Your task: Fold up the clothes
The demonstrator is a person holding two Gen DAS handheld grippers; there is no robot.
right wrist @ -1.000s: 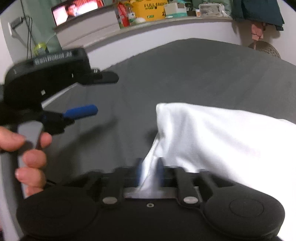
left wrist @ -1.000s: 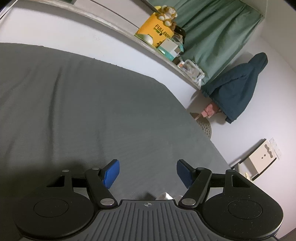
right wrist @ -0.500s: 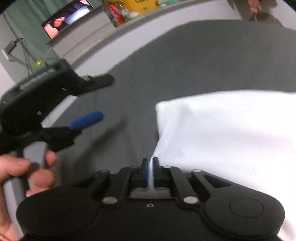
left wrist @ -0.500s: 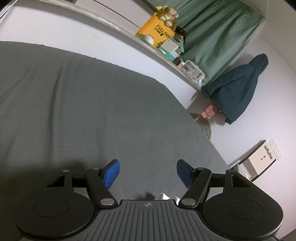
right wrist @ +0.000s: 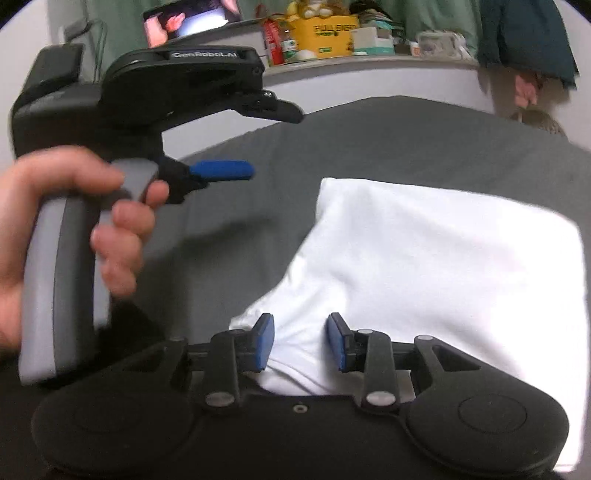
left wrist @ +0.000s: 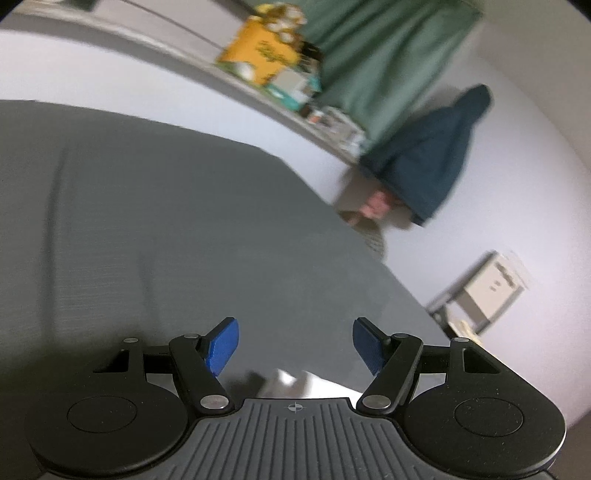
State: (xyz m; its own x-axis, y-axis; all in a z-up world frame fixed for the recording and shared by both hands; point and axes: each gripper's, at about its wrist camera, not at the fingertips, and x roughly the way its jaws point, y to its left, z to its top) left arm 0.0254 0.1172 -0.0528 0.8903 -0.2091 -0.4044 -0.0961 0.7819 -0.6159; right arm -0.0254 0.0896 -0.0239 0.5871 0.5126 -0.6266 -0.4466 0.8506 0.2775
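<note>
A white garment (right wrist: 424, 266) lies folded on the grey bed (right wrist: 406, 140), filling the right half of the right wrist view. My right gripper (right wrist: 300, 341) is open, its blue pads standing either side of the garment's near corner. My left gripper (left wrist: 293, 349) is open and empty over the bare grey bed (left wrist: 166, 229); only a sliver of white cloth (left wrist: 291, 382) shows under its body. The left gripper also shows in the right wrist view (right wrist: 221, 170), held in a hand to the left of the garment.
A ledge behind the bed carries a yellow box (right wrist: 325, 35), other boxes and a screen (right wrist: 192, 20). A dark blue jacket (left wrist: 432, 162) hangs on the wall beside a green curtain (left wrist: 373, 55). A small stand (left wrist: 484, 291) is past the bed's right edge.
My right gripper has opened and let go of the garment's corner, which it was shut on half a second ago. The left gripper has tilted slightly; its view is blurred.
</note>
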